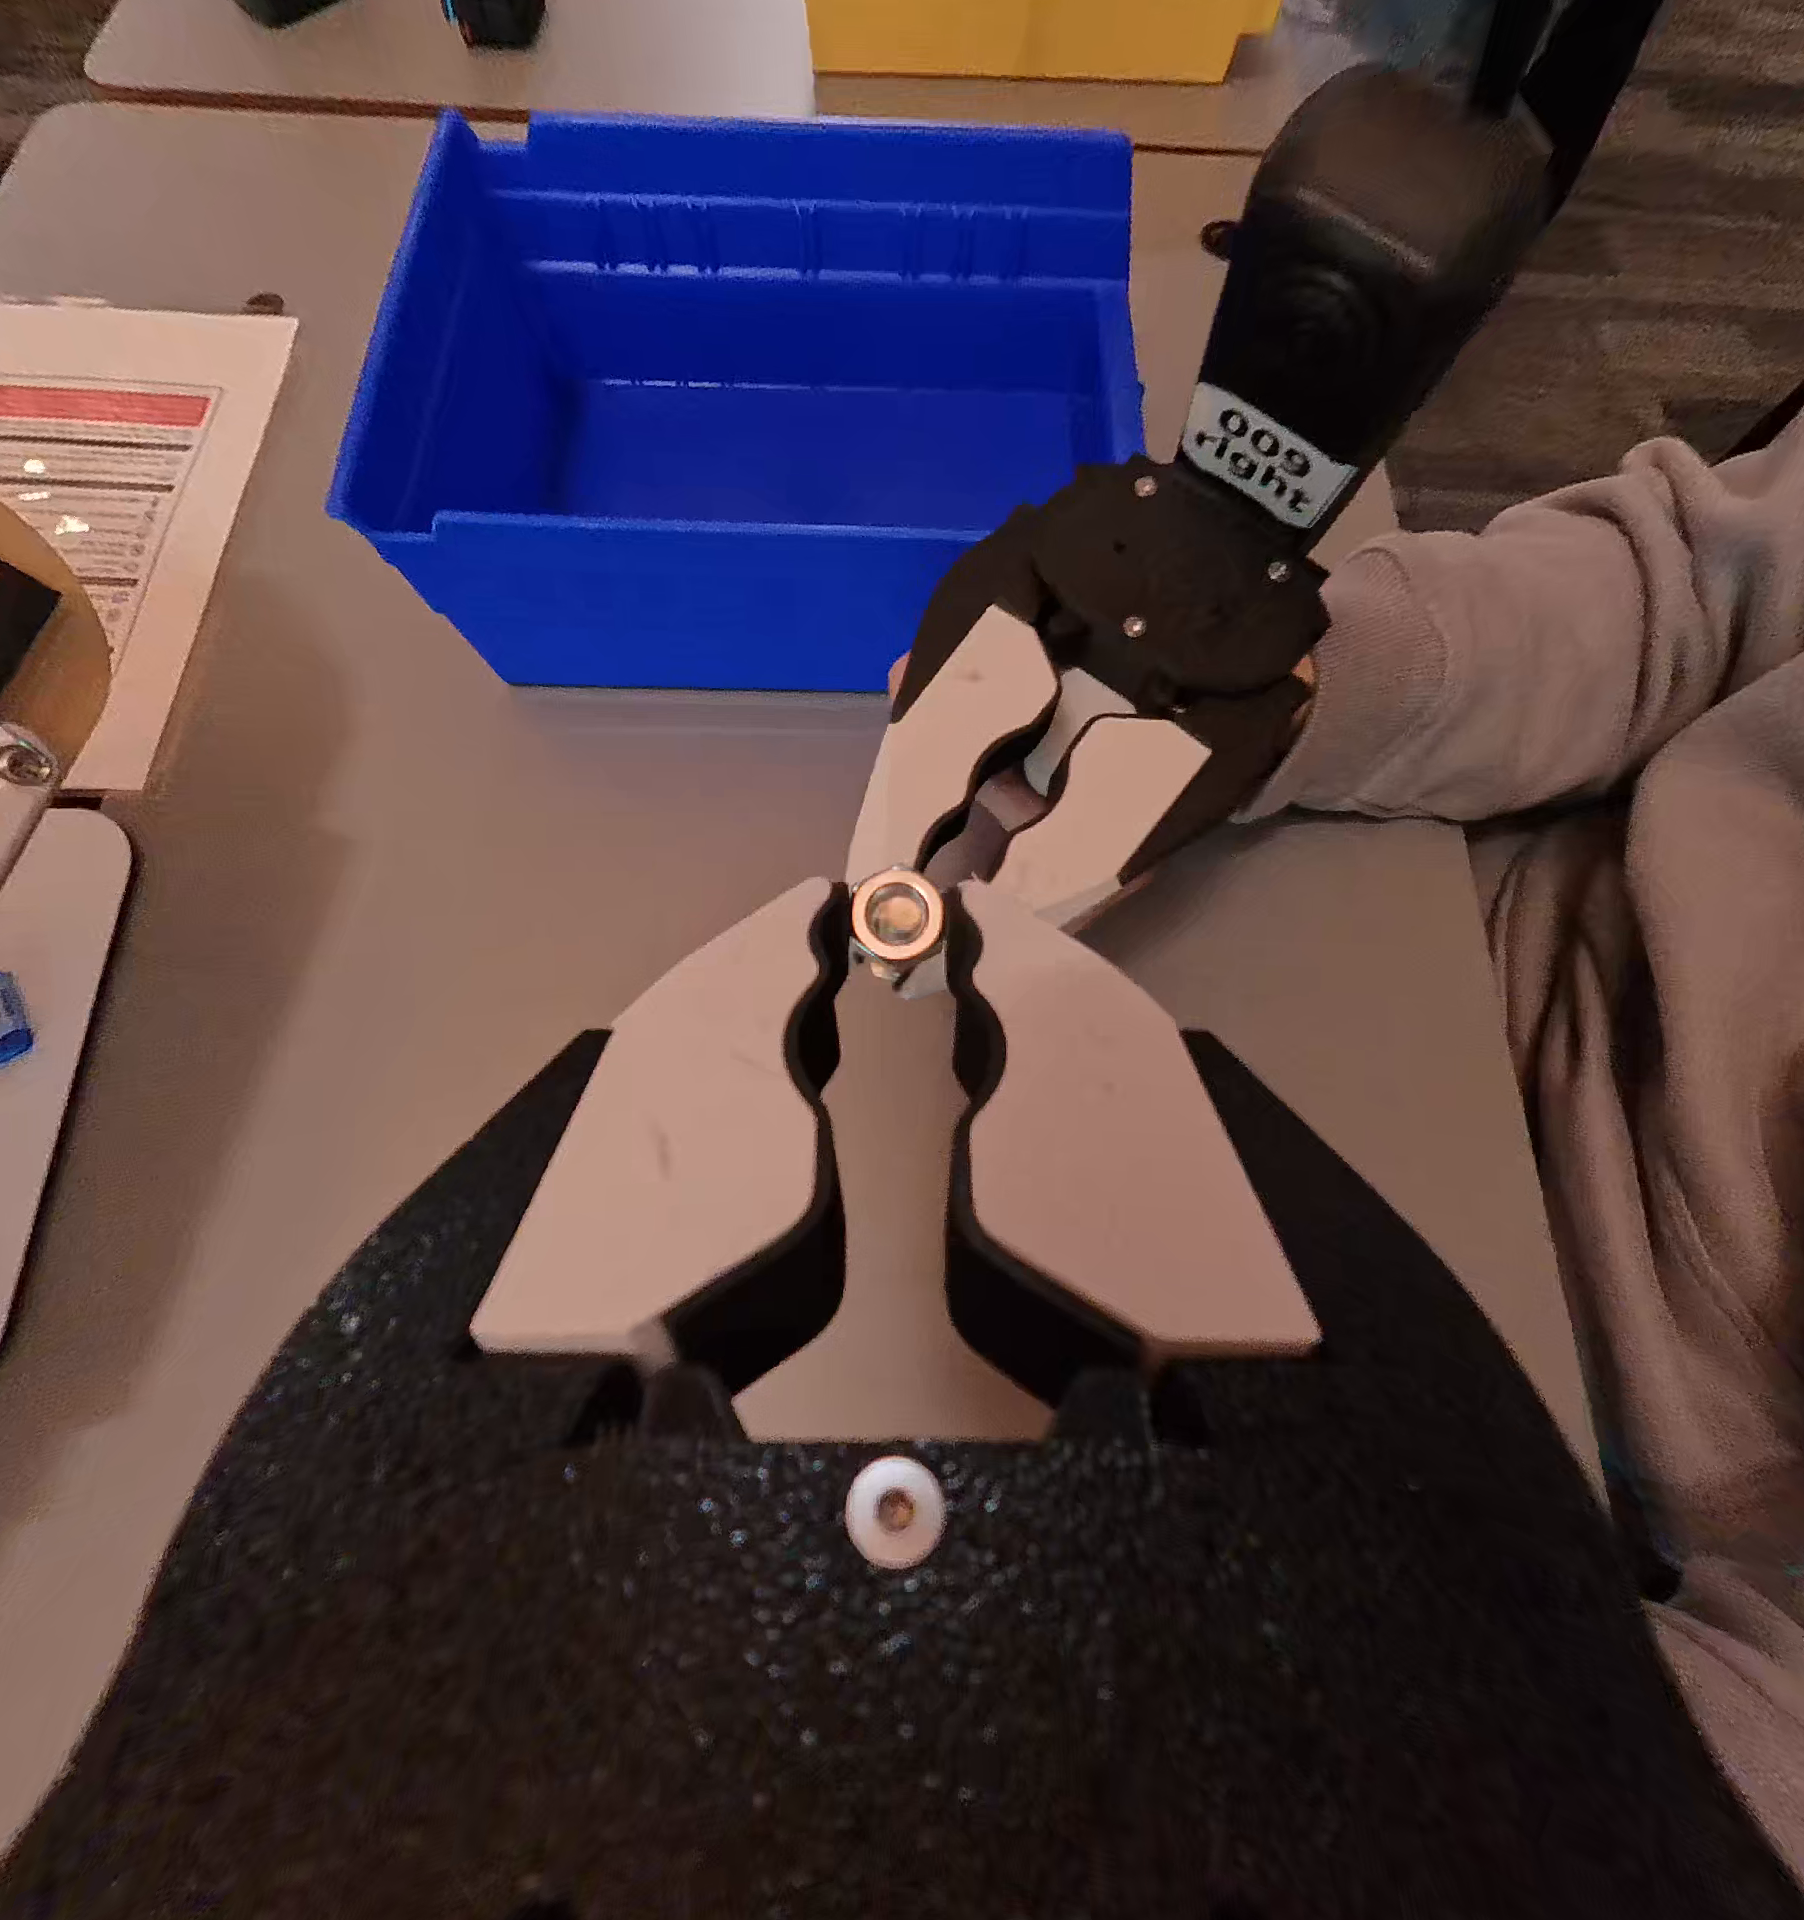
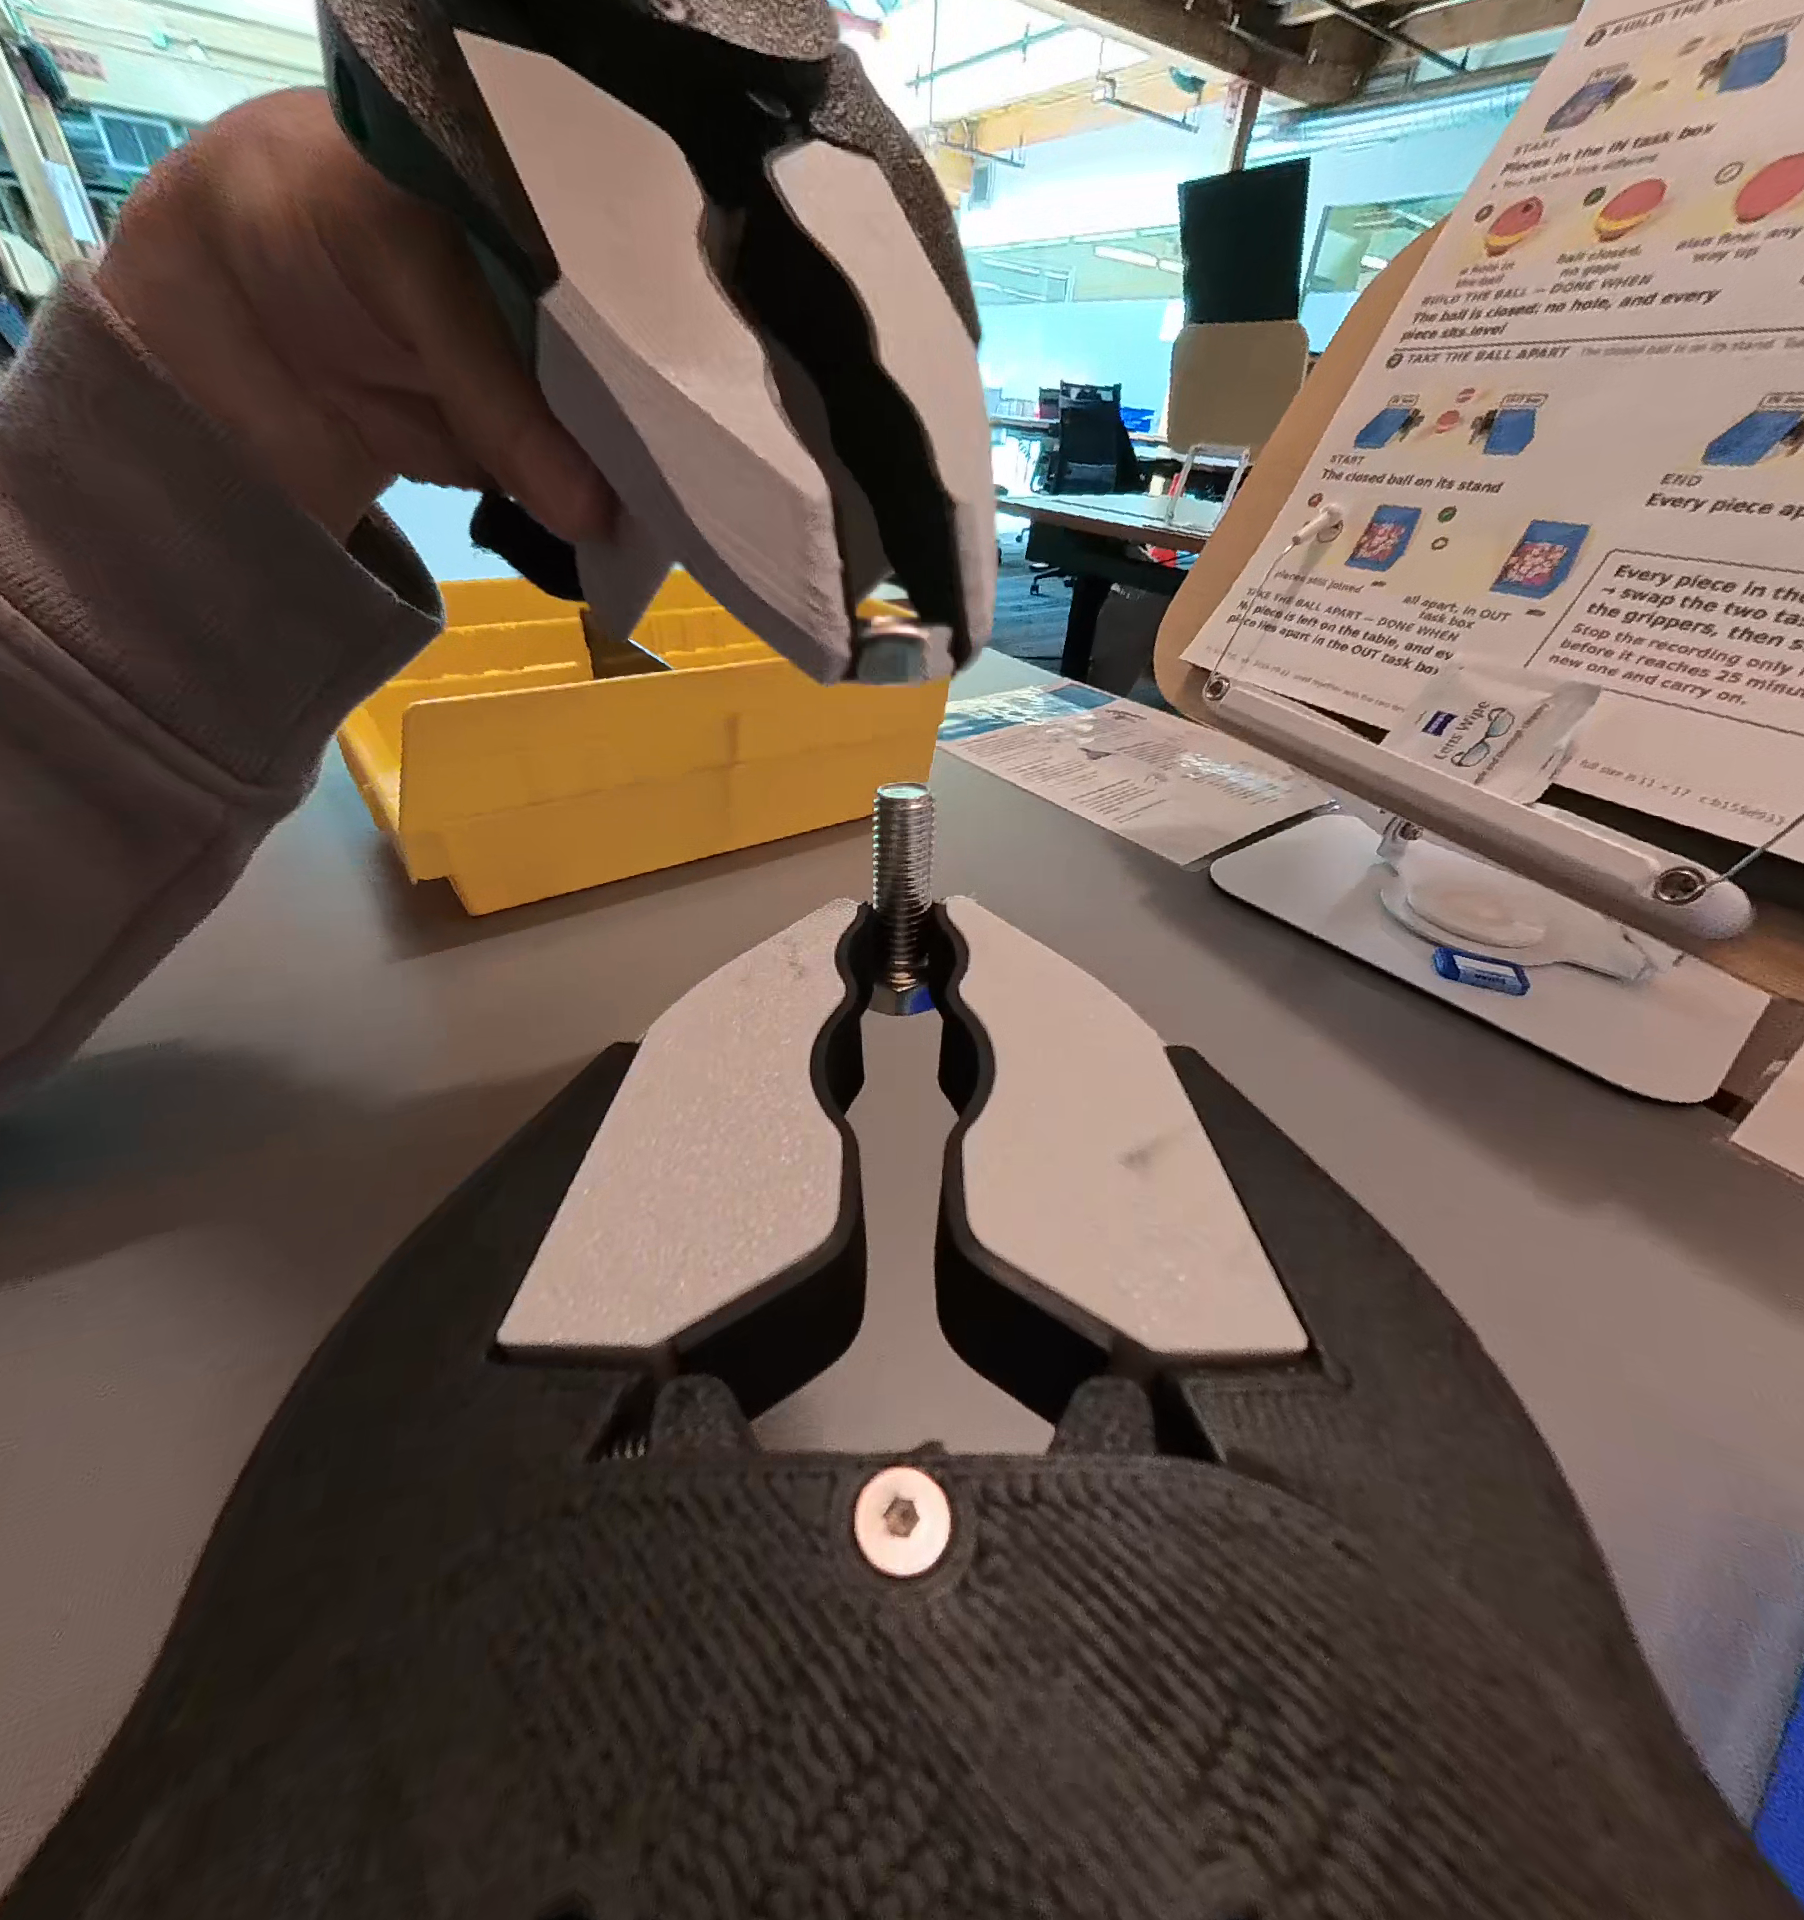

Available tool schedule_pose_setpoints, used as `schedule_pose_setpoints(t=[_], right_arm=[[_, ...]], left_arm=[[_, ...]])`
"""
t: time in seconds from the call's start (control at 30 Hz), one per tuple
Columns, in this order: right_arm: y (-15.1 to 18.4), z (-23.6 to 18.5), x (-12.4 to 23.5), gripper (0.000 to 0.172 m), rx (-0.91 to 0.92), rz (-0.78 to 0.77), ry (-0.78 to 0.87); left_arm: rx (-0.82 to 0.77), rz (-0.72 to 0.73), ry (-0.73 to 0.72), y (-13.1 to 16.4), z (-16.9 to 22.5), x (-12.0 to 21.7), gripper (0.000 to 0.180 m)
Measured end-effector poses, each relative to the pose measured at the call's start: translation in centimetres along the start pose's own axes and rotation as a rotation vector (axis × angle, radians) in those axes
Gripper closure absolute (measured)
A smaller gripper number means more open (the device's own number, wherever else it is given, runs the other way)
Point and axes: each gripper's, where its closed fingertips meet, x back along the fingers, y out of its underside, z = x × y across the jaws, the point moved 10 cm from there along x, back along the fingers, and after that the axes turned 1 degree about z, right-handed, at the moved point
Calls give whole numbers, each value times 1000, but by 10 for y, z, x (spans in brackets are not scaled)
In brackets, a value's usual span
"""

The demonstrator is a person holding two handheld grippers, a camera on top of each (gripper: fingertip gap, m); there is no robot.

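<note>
1. The right gripper (image 2: 900, 940) is clenched on a silver bolt (image 2: 902, 862); both pads press the threaded shank, the hex head sits low between the fingers, and the threaded end stands upright above the fingertips.
2. The left gripper (image 1: 896, 914) is clamped on a silver hex nut (image 1: 897, 918); the nut sits at the very fingertips with its round bore facing the camera; in the right wrist view it hangs just above the bolt's tip, apart from it, roughly in line.
3. In the left wrist view the right gripper's fingers (image 1: 939, 748) come in from the upper right, their tips just behind the nut; a person's grey sleeve (image 1: 1500, 644) lies behind that gripper.
4. Both grippers are over a grey table (image 1: 462, 831); a blue bin (image 1: 742, 582) stands beyond them in the left wrist view; a yellow bin (image 2: 669, 769) stands beyond the bolt in the right wrist view.
5. To the right stands a tilted board with a printed sheet (image 2: 1604, 436); a small blue card (image 2: 1480, 971) lies on its base; another printed sheet (image 2: 1116, 769) lies flat on the table near the yellow bin.
</note>
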Motion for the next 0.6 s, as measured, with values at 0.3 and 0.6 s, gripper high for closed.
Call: schedule_pose_setpoints(t=[0.3,0.6], right_arm=[[2,0,-1,163,-19,-18,0],[2,0,-2,163,-21,-19,2]], left_arm=[[-22,-87,13,2,0,-16,164],[-42,-103,-4,3,0,-20,164]])
